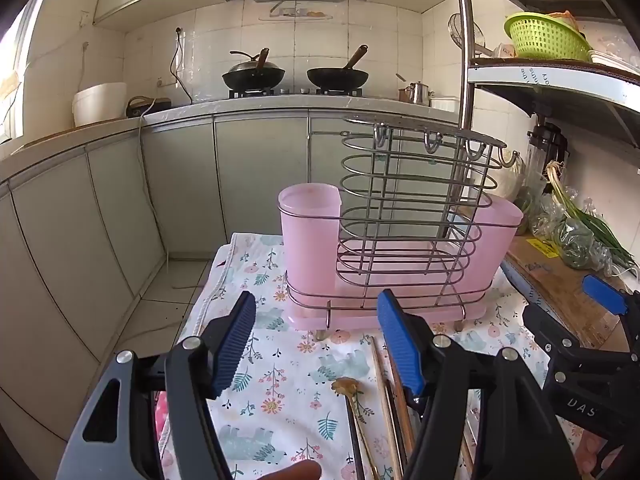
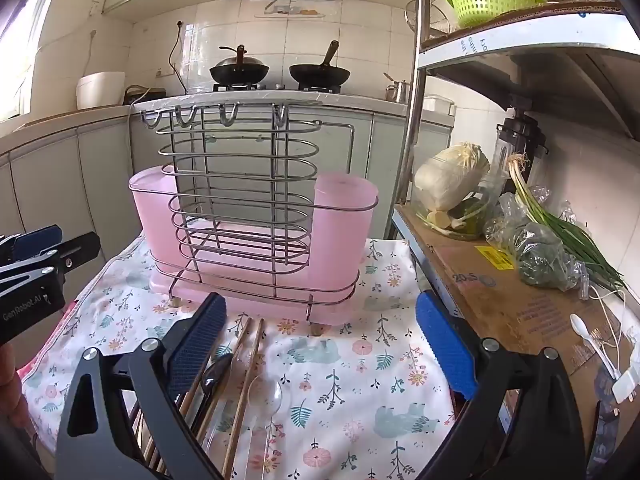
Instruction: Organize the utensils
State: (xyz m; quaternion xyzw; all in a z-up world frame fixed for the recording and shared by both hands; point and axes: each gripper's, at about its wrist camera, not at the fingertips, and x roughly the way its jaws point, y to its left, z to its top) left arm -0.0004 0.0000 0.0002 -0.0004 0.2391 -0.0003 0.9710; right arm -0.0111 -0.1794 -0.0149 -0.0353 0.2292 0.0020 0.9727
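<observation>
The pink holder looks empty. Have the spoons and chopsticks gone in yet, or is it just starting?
Just starting. Nothing looks done: the pink holder shows no utensils inside. Nothing is in hand either: the left gripper and right gripper both hang open and empty. Everything is left: the chopsticks, the clear spoon and the gold spoon lie on the flowered cloth.

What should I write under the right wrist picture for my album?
Open right gripper above chopsticks and a clear spoon on a flowery cloth, facing an empty pink rack.

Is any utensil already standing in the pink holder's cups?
No: both pink cups look empty, and the chopsticks and spoon lie on the floral cloth.
</observation>
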